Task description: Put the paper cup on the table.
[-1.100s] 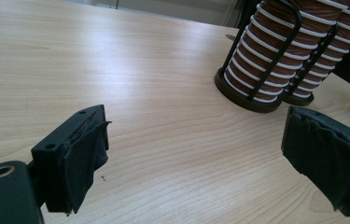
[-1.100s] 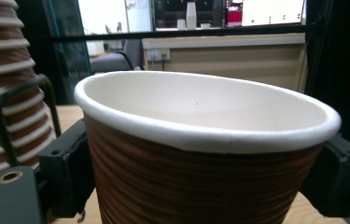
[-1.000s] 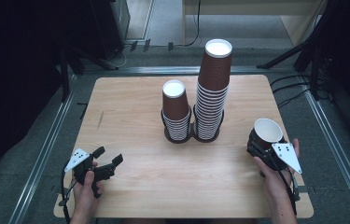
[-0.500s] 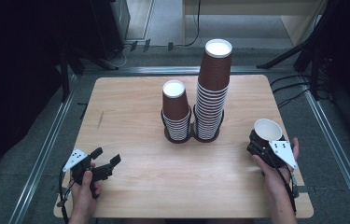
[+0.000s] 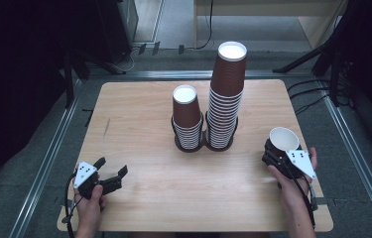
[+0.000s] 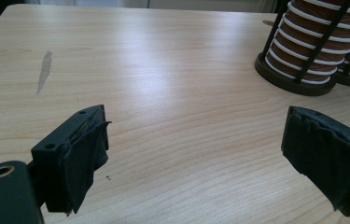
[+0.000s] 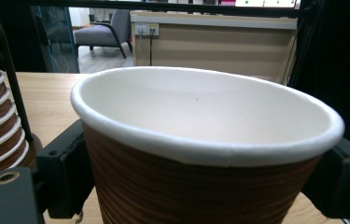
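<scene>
Single paper cup [image 5: 282,141] stood upright, well right of the cup holder [image 5: 204,144] and nearer the person — between the jaws of the right gripper [image 5: 279,157]. Those jaws had just been easing apart; whether the pads were pressing the cup wall, I could not tell. Left gripper [image 5: 111,171] lay well left of the holder — jaws spread, grasping nothing, over bare table [image 5: 139,104].
</scene>
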The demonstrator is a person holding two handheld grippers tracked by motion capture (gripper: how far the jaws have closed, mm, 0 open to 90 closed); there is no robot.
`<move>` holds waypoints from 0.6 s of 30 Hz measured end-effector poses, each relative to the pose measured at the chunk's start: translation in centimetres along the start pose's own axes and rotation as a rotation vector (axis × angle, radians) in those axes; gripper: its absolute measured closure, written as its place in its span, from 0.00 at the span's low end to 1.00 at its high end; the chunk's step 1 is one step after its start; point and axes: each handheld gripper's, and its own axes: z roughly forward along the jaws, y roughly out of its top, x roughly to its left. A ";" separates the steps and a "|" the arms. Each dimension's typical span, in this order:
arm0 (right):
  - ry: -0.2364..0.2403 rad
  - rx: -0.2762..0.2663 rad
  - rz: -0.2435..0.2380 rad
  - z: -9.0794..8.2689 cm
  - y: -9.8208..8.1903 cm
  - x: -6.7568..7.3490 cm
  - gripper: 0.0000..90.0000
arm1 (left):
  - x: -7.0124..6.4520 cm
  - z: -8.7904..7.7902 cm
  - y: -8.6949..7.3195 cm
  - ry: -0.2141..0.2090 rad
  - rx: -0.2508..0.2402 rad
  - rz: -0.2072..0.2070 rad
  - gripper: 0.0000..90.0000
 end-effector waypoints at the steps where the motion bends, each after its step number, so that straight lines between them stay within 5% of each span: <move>1: 0.004 0.005 0.001 -0.1 0.0 0.0 0.12 | 0.0 0.0 0.0 0.000 -0.002 -0.004 0.08; 9: 0.025 0.024 -0.003 -0.5 -0.1 0.3 0.11 | 0.4 0.0 -0.2 -0.005 -0.020 -0.032 0.08; 12: 0.042 0.008 -0.003 -0.7 0.0 0.3 0.03 | 0.4 0.0 -0.3 -0.008 -0.024 -0.032 0.08; 18: 0.082 -0.025 0.065 -1.2 0.8 0.1 0.00 | 0.4 -0.1 -0.4 -0.017 -0.039 -0.047 0.08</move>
